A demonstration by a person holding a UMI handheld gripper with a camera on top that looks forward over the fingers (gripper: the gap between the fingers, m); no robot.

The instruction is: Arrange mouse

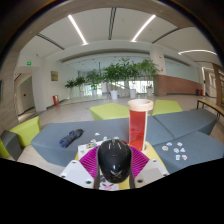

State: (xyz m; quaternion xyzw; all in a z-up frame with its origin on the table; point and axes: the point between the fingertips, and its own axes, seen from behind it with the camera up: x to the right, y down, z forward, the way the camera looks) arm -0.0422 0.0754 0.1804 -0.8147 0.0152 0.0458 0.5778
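Note:
A black computer mouse (114,159) sits between my two fingers, its sides against the magenta pads (92,160). My gripper (114,165) is shut on the mouse and holds it above the grey table (70,138). Just beyond the mouse stands a tall clear cup of red drink (140,122) on the table.
A dark object (70,137) lies on the table to the left. Small white pieces (178,151) are scattered to the right. Yellow-green seats (25,130) stand around the table. Potted plants (115,75) line the far windowed wall of a large hall.

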